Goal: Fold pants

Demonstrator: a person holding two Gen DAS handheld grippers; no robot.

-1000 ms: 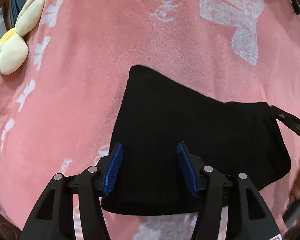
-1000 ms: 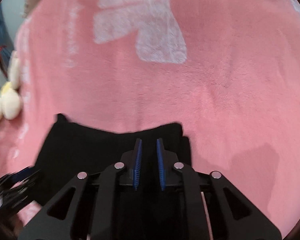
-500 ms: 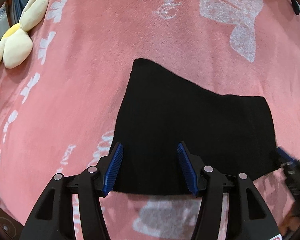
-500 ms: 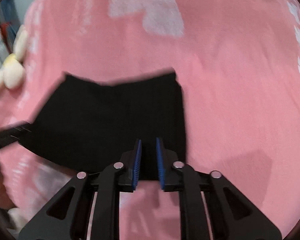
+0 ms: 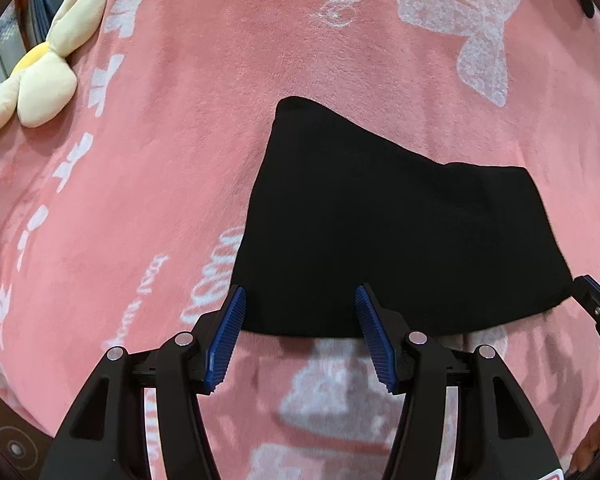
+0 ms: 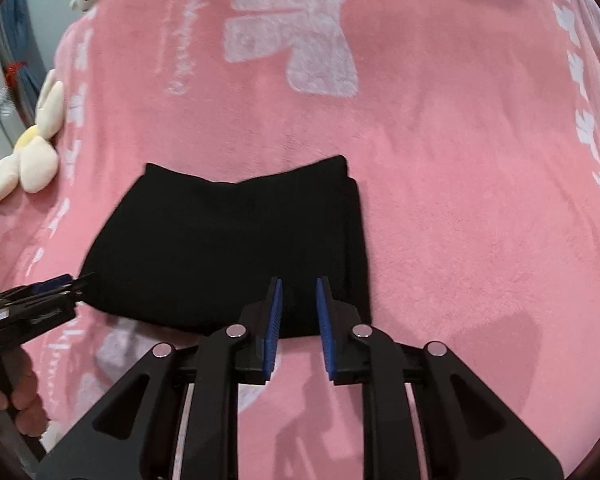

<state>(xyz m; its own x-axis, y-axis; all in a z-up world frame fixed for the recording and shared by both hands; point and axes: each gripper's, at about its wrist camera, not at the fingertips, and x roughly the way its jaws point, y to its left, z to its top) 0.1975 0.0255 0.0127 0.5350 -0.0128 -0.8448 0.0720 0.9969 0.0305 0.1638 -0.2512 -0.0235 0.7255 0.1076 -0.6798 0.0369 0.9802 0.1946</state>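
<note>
In the left wrist view, the black pants lie folded into a compact packet on the pink blanket, the left tool wide and empty at its near edge, so the folding looks nearly finished. In the right wrist view, the right tool, narrow but opening with nothing between its pads, hangs above the packet's near right corner, bare blanket lying open beyond the right edge and a plush flower well apart at the left.

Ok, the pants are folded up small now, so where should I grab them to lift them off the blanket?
Grip the near edge of the pants at its right corner, coming in low from the near side; the stacked layers end there in one thick edge lying flat on the blanket.
</note>
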